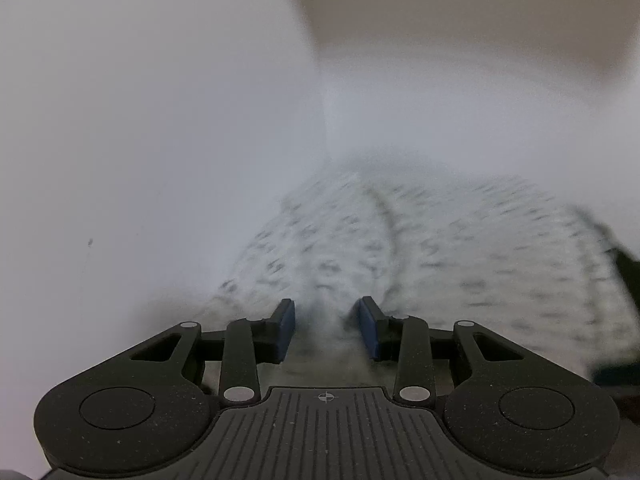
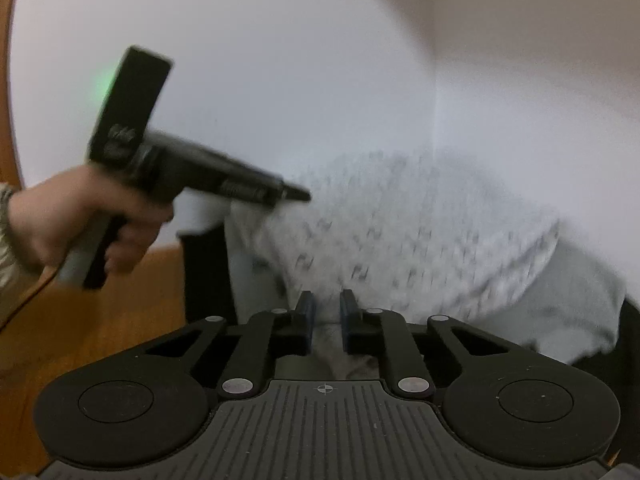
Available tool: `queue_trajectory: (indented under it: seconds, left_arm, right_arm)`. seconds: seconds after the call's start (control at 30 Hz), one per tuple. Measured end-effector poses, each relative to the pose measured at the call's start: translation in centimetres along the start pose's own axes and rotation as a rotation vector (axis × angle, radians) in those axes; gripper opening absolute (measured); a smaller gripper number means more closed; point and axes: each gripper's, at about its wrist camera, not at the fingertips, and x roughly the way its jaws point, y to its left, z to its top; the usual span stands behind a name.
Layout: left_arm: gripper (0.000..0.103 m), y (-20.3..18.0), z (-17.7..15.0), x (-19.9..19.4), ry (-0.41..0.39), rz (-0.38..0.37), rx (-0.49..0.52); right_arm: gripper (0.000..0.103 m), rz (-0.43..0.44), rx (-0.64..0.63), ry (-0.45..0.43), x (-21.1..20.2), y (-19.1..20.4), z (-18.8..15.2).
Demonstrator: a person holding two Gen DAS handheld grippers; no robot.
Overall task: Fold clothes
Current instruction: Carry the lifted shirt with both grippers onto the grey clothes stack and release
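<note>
While motion blur smears both views, the white garment with small dark grey printed marks (image 1: pixel 440 248) reads as a soft knit or cotton piece lying spread out and rumpled, with a curved seam or fold running across it in the left wrist view. In the right wrist view the same garment (image 2: pixel 420 232) lies in a room corner against two white walls (image 2: pixel 280 60), on top of a plain pale grey cloth or cover (image 2: pixel 580 300) that sticks out below and right of it. Whether that sits on a surface or a bed, cannot tell.

Orange-brown wooden floor (image 2: pixel 120 312) at left, a dark upright panel (image 2: pixel 208 276) beside the grey cloth. Nothing blocks the garment from either side.

Left tongs (image 1: pixel 326 328): black linkage, blue pads (image 1: pixel 286 328), jaws moderately apart, garment fabric seen in the gap; pad contact not clear because of blur. From the right wrist view the left tongs (image 2: pixel 296 194) are carried by a bare hand (image 2: pixel 80 220) with a patterned sleeve cuff, tip at the garment's left edge.

Right tongs (image 2: pixel 327 316): jaws narrow, a slim gap, pale fabric visible between them at the garment's near edge; cannot tell whether they pinch it.
</note>
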Motion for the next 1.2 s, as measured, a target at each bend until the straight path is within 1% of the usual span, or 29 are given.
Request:
queue_trajectory:
  seconds: [0.03,0.13,0.2,0.27,0.37,0.4,0.5,0.53,0.6,0.63,0.67,0.73,0.77,0.83,0.9,0.97,1.0,1.03,1.07,1.1,1.13,1.17,1.2]
  left_arm:
    - [0.04,-0.2,-0.3,0.2,-0.004,0.0,0.005]
    - [0.04,-0.2,-0.6,-0.3,-0.015,0.005,-0.015]
    - [0.038,0.0,-0.8,-1.5,-0.031,-0.003,-0.051]
    - [0.038,0.0,-1.2,-3.0,-0.06,-0.034,-0.078]
    - [0.038,-1.1,-2.0,-4.9,-0.096,-0.1,-0.072]
    - [0.038,-1.8,-2.1,-5.1,-0.094,-0.111,-0.061]
    - [0.039,-2.7,-2.7,-4.5,-0.09,-0.084,-0.025]
    - [0.039,-2.7,-3.0,-4.2,-0.081,-0.082,-0.028]
    - [0.041,-2.5,-3.2,-3.3,-0.069,-0.085,-0.035]
    - [0.043,-2.5,-3.2,-2.8,-0.066,-0.087,-0.035]
    - [0.045,-2.6,-3.2,-2.5,-0.064,-0.08,-0.026]
    - [0.045,-2.7,-3.5,-2.9,-0.065,-0.073,-0.013]
    - [0.045,-2.6,-3.6,-2.7,-0.068,-0.077,-0.023]
    - [0.045,-2.2,-3.8,-2.5,-0.075,-0.088,-0.05]
    - [0.045,-1.7,-3.7,-2.6,-0.082,-0.09,-0.054]
    - [0.045,-1.5,-3.6,-3.4,-0.087,-0.088,-0.049]
    - [0.045,-1.4,-3.6,-3.9,-0.088,-0.086,-0.048]
    - [0.046,-1.3,-3.6,-4.3,-0.087,-0.084,-0.049]
    - [0.046,-1.2,-3.6,-4.6,-0.084,-0.078,-0.05]
    - [0.047,-1.1,-3.7,-4.9,-0.075,-0.067,-0.052]
    - [0.048,-1.0,-3.9,-5.3,-0.066,-0.056,-0.051]
    - [0.048,-0.9,-4.1,-5.8,-0.055,-0.042,-0.043]
    - [0.049,-0.7,-4.4,-6.5,-0.048,-0.031,-0.04]
  right_arm:
    - [0.015,-0.002,-0.03,0.012,-0.1,0.6,-0.6]
    - [0.015,0.03,-0.043,0.011,-1.0,1.4,-0.8]
    - [0.015,-0.003,-0.043,-0.065,-2.3,1.4,-0.4]
    - [0.015,-0.011,-0.018,-0.103,-2.4,1.1,0.7]
    - [0.015,-0.038,-0.016,-0.129,-0.8,1.4,2.3]
    - [0.014,-0.048,-0.017,-0.137,-0.3,1.5,2.8]
    - [0.006,-0.052,-0.021,-0.11,1.8,2.0,3.4]
    - [0.002,-0.05,-0.017,-0.067,2.8,2.2,3.2]
    - [0.002,-0.034,0.001,0.017,4.7,2.3,2.2]
    - [0.002,-0.03,-0.007,0.032,5.1,2.4,1.6]
    - [0.001,-0.033,-0.019,0.024,5.0,2.5,1.2]
    - [0.002,-0.01,0.003,0.027,4.2,2.1,1.1]
    - [0.002,0.01,0.023,0.033,3.7,1.8,1.3]
    - [0.002,0.015,0.01,0.004,2.4,1.7,1.5]
    - [0.003,-0.024,-0.001,-0.057,0.9,1.0,1.9]
    - [0.003,-0.095,-0.002,-0.115,-0.1,-0.2,2.4]
    - [0.003,-0.131,0.005,-0.121,-0.1,-1.1,2.7]
    - [0.003,-0.164,0.014,-0.12,0.0,-2.2,2.8]
    - [0.003,-0.2,0.019,-0.1,0.5,-3.2,2.8]
    - [0.007,-0.228,0.027,-0.049,1.1,-4.2,2.7]
    - [0.007,-0.237,0.036,0.001,1.7,-5.2,2.3]
    - [0.007,-0.248,0.033,0.008,1.6,-5.7,1.8]
    - [0.009,-0.276,0.031,0.0,1.3,-5.6,1.6]
